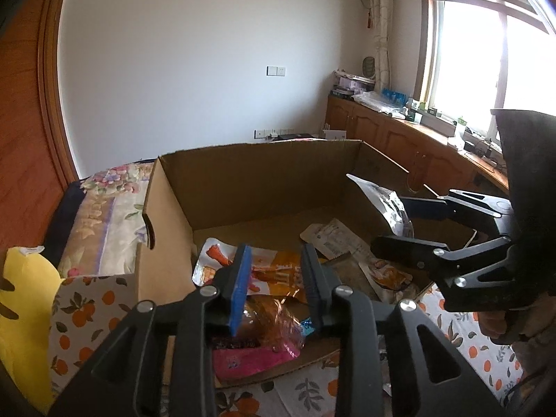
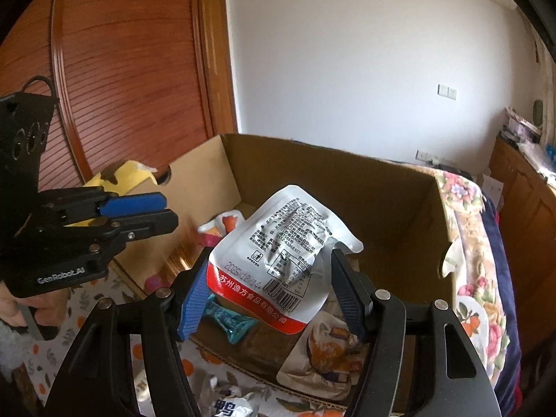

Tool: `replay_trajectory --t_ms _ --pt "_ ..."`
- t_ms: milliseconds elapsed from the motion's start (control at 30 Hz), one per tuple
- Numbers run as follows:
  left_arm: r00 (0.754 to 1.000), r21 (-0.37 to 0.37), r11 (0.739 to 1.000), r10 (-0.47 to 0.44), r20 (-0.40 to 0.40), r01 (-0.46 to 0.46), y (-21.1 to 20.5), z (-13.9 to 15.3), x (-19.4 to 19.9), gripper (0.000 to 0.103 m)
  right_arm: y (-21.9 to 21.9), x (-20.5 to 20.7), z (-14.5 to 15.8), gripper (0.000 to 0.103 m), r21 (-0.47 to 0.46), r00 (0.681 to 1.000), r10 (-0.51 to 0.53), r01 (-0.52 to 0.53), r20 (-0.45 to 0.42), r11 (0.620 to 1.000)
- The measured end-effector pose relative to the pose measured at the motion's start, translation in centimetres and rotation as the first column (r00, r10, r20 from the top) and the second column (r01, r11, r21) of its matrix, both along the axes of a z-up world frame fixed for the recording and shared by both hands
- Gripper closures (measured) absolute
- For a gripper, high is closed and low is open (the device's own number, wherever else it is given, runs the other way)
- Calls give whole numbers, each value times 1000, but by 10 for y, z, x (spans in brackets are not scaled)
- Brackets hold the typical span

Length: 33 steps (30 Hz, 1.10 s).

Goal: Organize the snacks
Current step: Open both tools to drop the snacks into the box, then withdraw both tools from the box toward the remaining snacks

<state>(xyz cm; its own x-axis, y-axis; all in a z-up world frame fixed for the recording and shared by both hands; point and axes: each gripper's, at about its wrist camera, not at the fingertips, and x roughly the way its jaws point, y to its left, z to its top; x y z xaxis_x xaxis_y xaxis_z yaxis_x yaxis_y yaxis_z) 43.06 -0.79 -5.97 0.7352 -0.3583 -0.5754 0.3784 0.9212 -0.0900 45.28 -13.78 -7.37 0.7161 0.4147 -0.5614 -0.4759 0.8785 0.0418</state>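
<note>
An open cardboard box stands in front of both grippers. My right gripper is shut on a white pouch with black print and a red band, held upright over the box's near edge. In the left wrist view the right gripper and its pouch hang over the box's right side. My left gripper hovers over the near left part of the box, its jaws a little apart with nothing between them. Below it lie an orange packet and a pink packet.
More snacks lie in the box: a white printed packet, a pouch with a food picture, a teal wrapper. The box stands on an orange-print cloth. A yellow object and floral bedding lie left; wooden cabinets run along the right.
</note>
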Motion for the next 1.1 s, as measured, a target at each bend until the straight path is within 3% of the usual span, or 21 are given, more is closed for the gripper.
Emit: replay_trajectory --t_ms 233,467,1100 --pt "1000 25 1000 -11 3 10 -4 -3 -8 66 5 1 -10 33 -7 1000 -7 7 -16 1000" --pt "999 33 999 -25 21 24 -7 1 -27 66 4 -4 -9 23 13 1000 -16 16 -11 1000" --pt "999 60 998 -8 33 6 1 15 -85 63 -9 -87 18 10 36 997 -40 38 64 999"
